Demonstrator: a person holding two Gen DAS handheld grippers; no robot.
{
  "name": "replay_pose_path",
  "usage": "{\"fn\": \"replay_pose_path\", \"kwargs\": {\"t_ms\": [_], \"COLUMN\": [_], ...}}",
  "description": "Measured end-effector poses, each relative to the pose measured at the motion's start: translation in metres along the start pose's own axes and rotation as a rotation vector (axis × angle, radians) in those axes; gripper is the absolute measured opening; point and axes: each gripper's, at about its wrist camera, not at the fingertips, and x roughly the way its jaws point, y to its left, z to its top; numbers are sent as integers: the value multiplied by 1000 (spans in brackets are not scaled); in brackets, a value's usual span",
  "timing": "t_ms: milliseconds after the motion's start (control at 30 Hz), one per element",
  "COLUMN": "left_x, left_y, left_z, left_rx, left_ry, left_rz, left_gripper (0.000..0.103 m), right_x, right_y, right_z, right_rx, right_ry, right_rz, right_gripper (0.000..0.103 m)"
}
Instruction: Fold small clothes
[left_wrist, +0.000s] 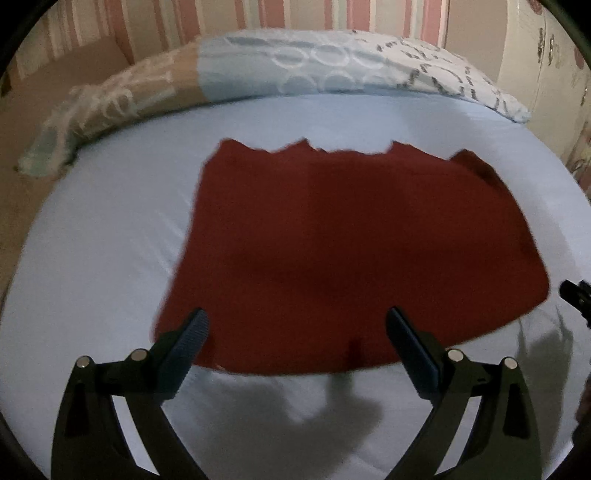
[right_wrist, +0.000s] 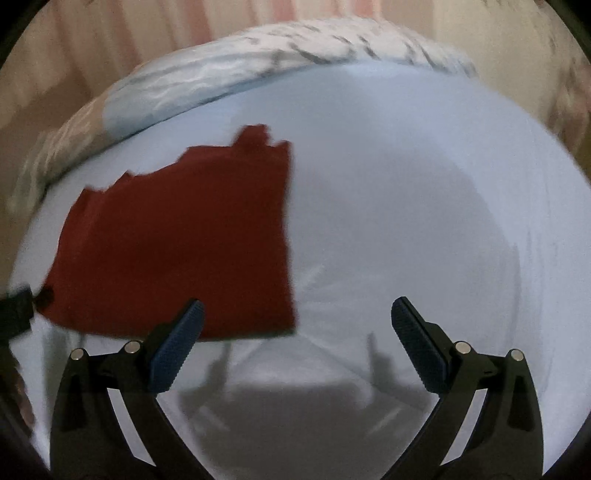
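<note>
Both tools, left tool (left_wrist: 295, 332) and right tool (right_wrist: 295, 325), gape wide and empty; pinch the red garment's (left_wrist: 332, 240) corners evenly on the bed (left_wrist: 110, 221).

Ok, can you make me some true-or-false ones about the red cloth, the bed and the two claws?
1. The red cloth lies spread on a light blue sheet. True.
2. The left claw is squeezing the cloth. False: its jaws stand wide apart and grip nothing.
3. The right claw is open and empty. True.
4. A green towel lies beside the cloth. False: only the red cloth lies on the sheet.
5. A patterned pillow lies along the far edge of the bed. True.
</note>
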Motion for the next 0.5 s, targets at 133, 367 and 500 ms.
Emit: {"fn": "replay_pose_path", "kwargs": {"t_ms": [133,367,500], "left_x": [1,10,11], "left_y": [-12,-29,-28], "left_z": [-4,-8,-12], "left_rx": [0,49,48], "left_ry": [0,30,37], "left_rz": [-11,-19,-30], "left_gripper": [97,97,97], "right_x": [9,36,43], "right_y": [-25,-27,-22], "right_z": [2,-2,-1], "right_rx": [157,332,333], "right_ry": [57,165,187], "right_rz": [89,250,262], "right_gripper": [100,91,82]}}
